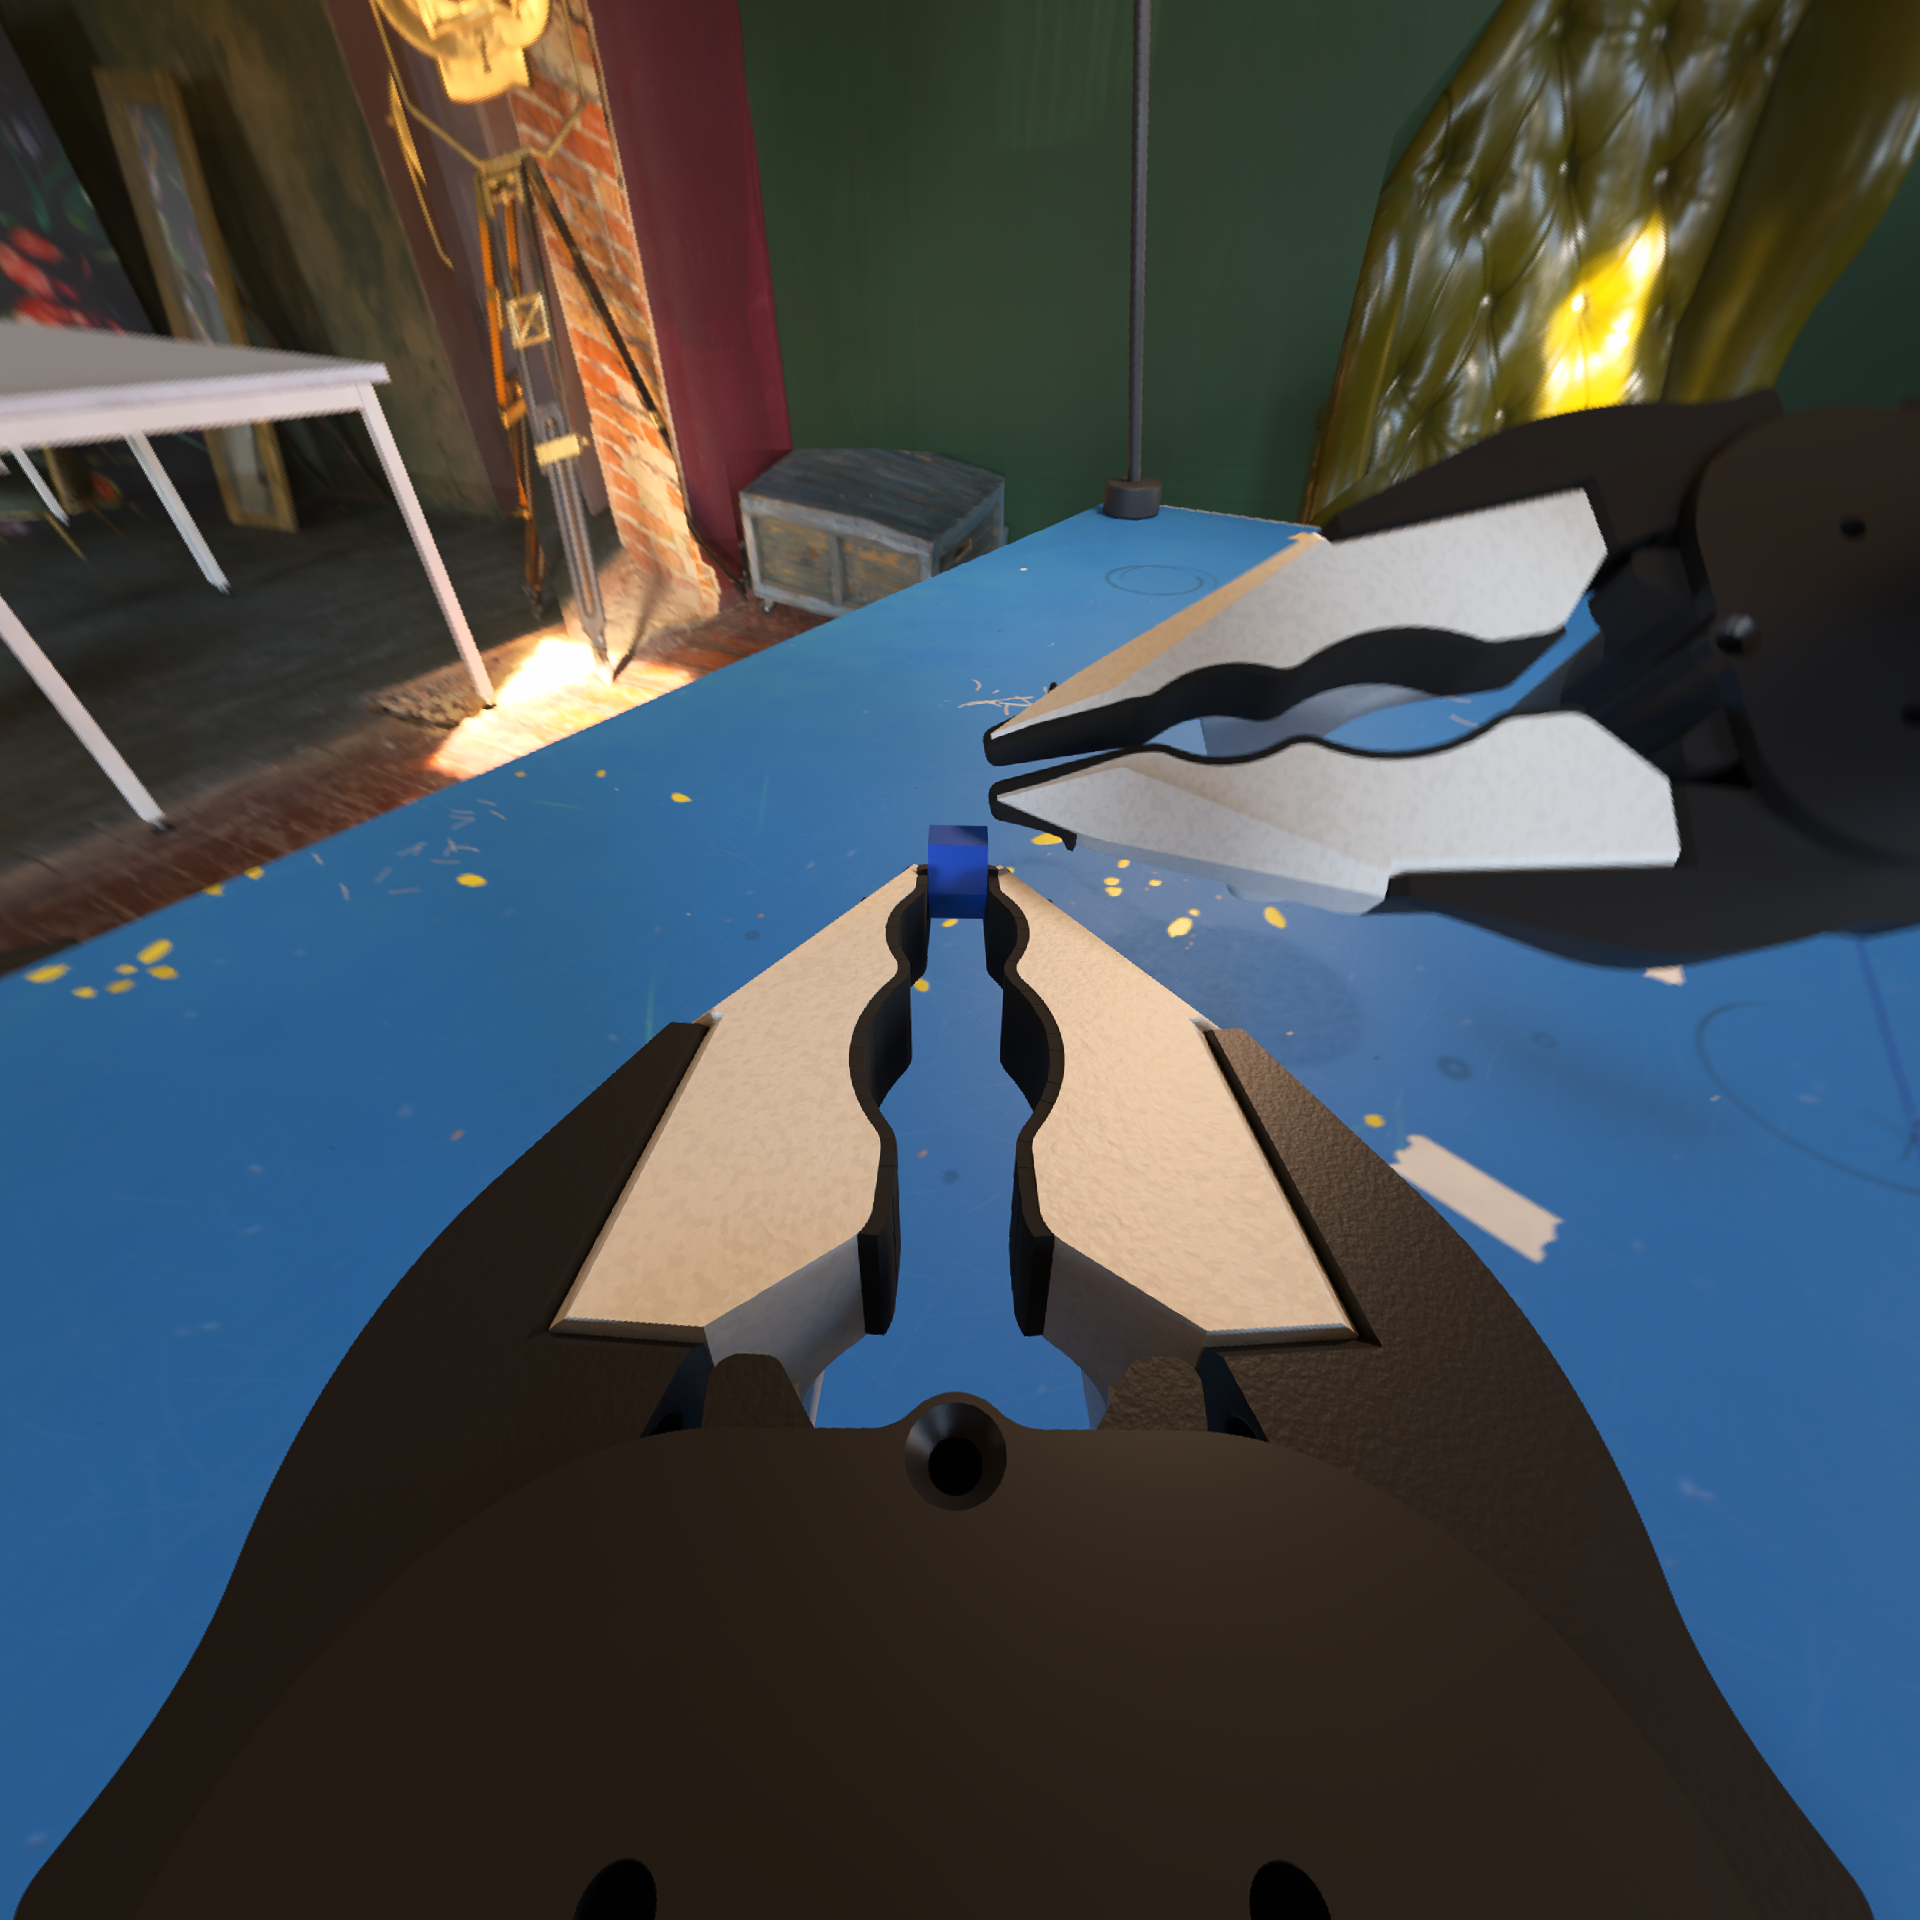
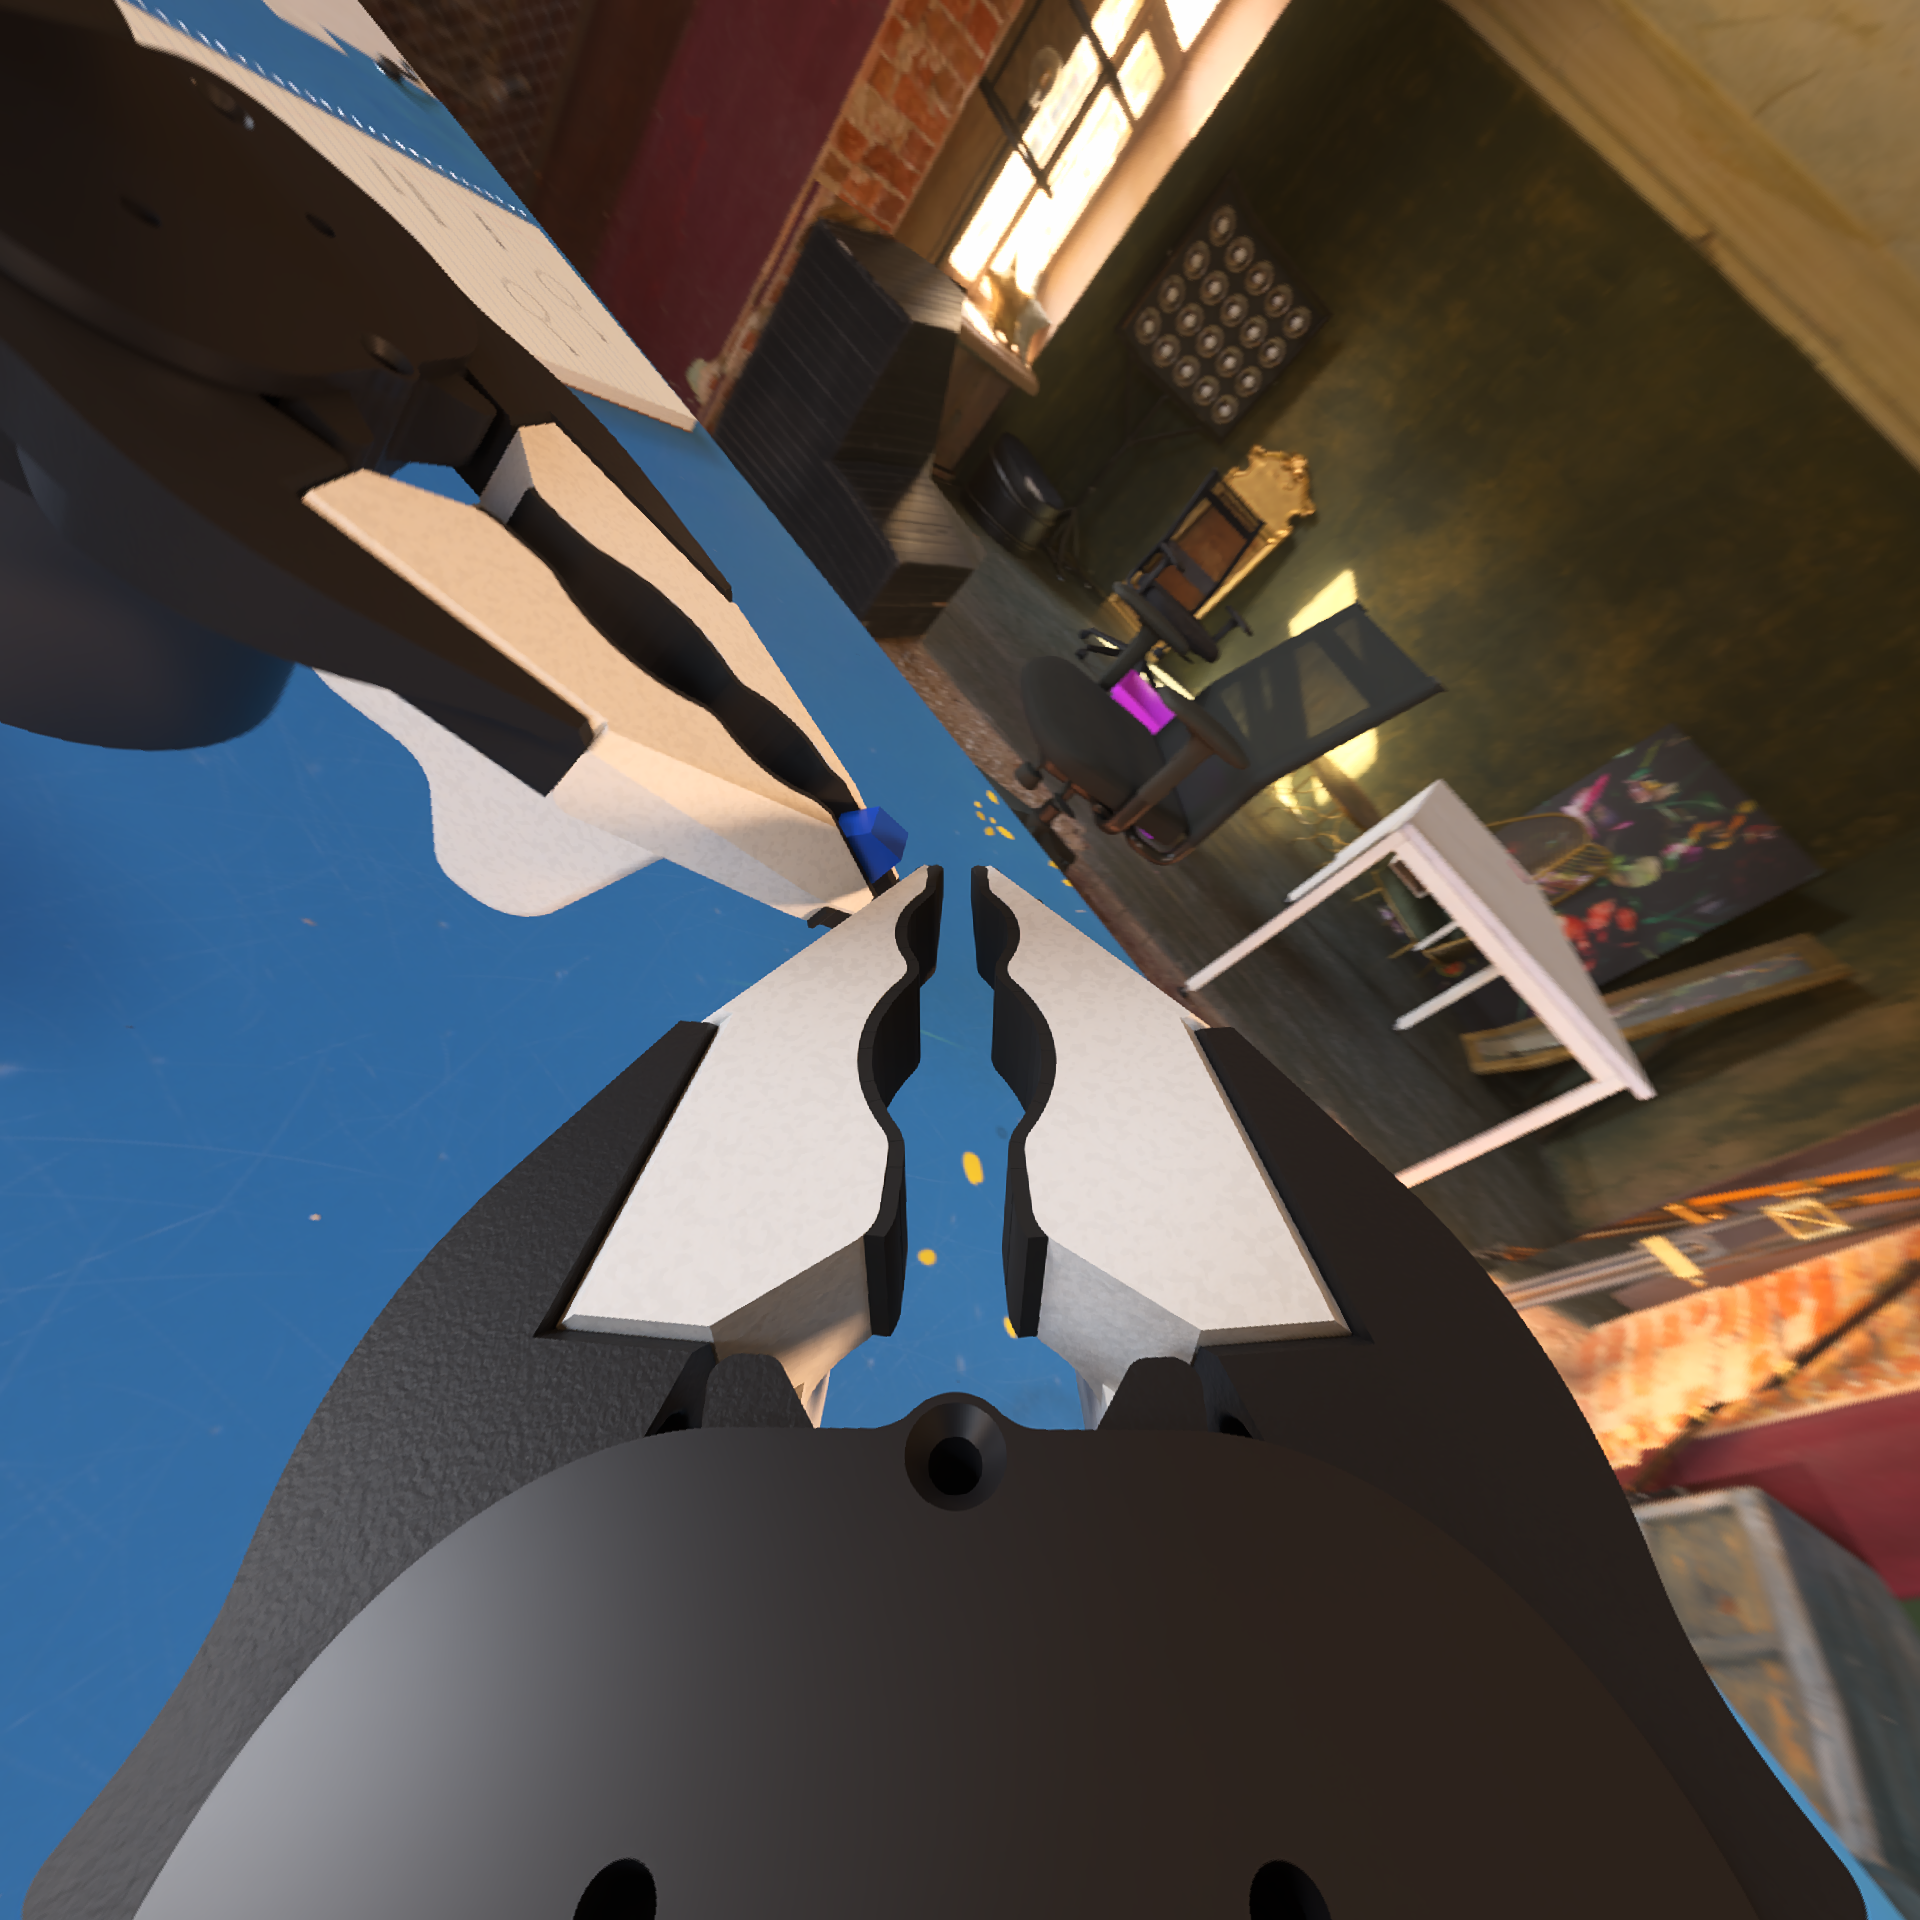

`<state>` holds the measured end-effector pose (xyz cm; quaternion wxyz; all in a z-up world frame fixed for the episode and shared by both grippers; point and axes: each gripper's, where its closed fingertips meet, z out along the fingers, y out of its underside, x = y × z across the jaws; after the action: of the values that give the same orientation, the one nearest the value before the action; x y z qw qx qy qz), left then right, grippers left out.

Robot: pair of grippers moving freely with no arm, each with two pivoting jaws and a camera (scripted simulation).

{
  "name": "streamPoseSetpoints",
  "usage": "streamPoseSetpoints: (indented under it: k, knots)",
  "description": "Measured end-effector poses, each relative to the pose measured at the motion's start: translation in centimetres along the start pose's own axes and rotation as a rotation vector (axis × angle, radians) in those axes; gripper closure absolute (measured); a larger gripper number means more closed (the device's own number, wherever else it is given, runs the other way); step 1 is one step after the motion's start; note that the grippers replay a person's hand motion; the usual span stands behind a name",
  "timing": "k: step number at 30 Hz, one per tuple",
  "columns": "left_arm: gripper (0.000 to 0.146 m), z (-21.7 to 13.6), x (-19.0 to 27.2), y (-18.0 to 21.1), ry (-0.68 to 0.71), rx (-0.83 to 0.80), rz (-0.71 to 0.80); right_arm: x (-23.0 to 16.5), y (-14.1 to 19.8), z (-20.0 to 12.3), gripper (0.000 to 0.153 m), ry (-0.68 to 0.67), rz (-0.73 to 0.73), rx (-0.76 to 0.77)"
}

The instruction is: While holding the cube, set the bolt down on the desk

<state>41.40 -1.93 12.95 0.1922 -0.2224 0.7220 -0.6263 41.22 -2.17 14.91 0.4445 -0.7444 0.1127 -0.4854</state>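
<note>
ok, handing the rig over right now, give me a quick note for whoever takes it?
Left gripper: tongs shut on the blue cube at the tips, above the blue desk.
Right gripper: empty, tongs nearly closed with a narrow gap, tips close to the cube.
Bolt: what looks like it stands upright on its head at the desk's far edge, free of both grippers.
Done: bolt appears set down, cube held.
Left: confirm the bolt is stable; keep the cube gripped.

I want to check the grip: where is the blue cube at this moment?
In the left wrist view the blue cube sits clamped between the tips of the left gripper, above the blue desk, just left of the right gripper.
</note>
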Motion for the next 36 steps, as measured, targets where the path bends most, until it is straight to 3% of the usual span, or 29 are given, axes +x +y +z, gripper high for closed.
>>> streamPoseSetpoints:
  k: [12,14,18,20,23,26,30,36]
  knots:
    - [0.137,-0.9,0.3,-1.5,-0.089,0.046,0.269,-0.1,-1.4,-0.5,0.148,-0.227,0.565,0.078]
    - [0.137,-0.8,0.2,-1.3,-0.085,0.043,0.252,-0.1,-1.2,-0.4,0.148,-0.242,0.636,0.075]
    - [0.137,-0.5,0.4,-1.0,0.036,0.046,0.062,-0.1,-0.8,-0.5,0.147,-0.234,0.602,0.062]
    - [0.137,-0.6,0.3,-1.2,0.069,0.056,0.014,0.0,-1.2,-1.0,0.139,-0.278,0.619,0.097]
    - [0.137,-1.0,0.7,-1.4,0.140,0.063,-0.033,-0.5,-2.3,-2.0,0.118,-0.457,0.719,0.167]
    - [0.137,-1.9,2.9,-2.6,0.332,0.122,-0.117,-0.3,-3.9,-3.2,0.101,-0.689,0.889,0.332]
    - [0.137,-3.0,4.7,-4.0,0.475,0.190,-0.188,-0.6,-4.8,-4.6,0.109,-0.861,0.914,0.455]
    - [0.137,-2.9,5.0,-3.8,0.478,0.173,-0.177,-0.7,-4.8,-4.6,0.120,-0.852,0.912,0.461]
